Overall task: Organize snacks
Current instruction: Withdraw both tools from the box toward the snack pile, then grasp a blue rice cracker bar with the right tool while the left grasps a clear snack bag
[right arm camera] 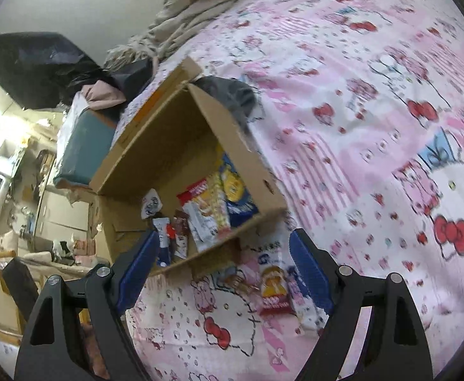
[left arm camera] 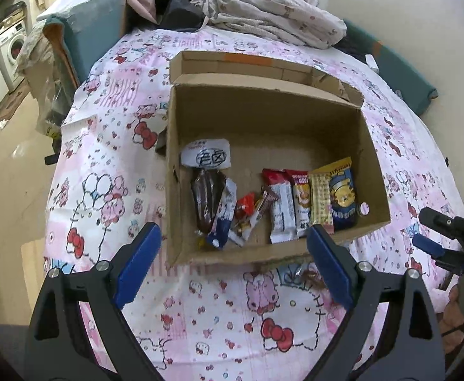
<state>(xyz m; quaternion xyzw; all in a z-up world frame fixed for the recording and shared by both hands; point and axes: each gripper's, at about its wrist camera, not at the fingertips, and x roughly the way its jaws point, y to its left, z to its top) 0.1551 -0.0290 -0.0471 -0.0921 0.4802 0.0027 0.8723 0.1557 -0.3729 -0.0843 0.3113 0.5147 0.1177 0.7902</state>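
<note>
An open cardboard box (left arm camera: 263, 120) sits on the pink cartoon-print cloth (left arm camera: 111, 165). Several snack packets lie along its near wall: a dark brown pack (left arm camera: 207, 200), a white bar (left arm camera: 282, 212), a yellow pack (left arm camera: 321, 203), a blue bear pack (left arm camera: 343, 198). My left gripper (left arm camera: 232, 263) is open and empty, just before the box's near wall. My right gripper (right arm camera: 228, 270) is open above the cloth; a white-and-orange snack packet (right arm camera: 275, 282) lies on the cloth beside its right finger. The box (right arm camera: 155, 149) shows ahead. The right gripper also shows at the left view's right edge (left arm camera: 438, 241).
Crumpled bedding (left arm camera: 273, 16) and dark clothes lie behind the box. A small brown wrapper (left arm camera: 311, 276) lies on the cloth before the box. A teal board (left arm camera: 92, 28) stands at the back left. A washing machine (left arm camera: 11, 47) and floor are off to the left.
</note>
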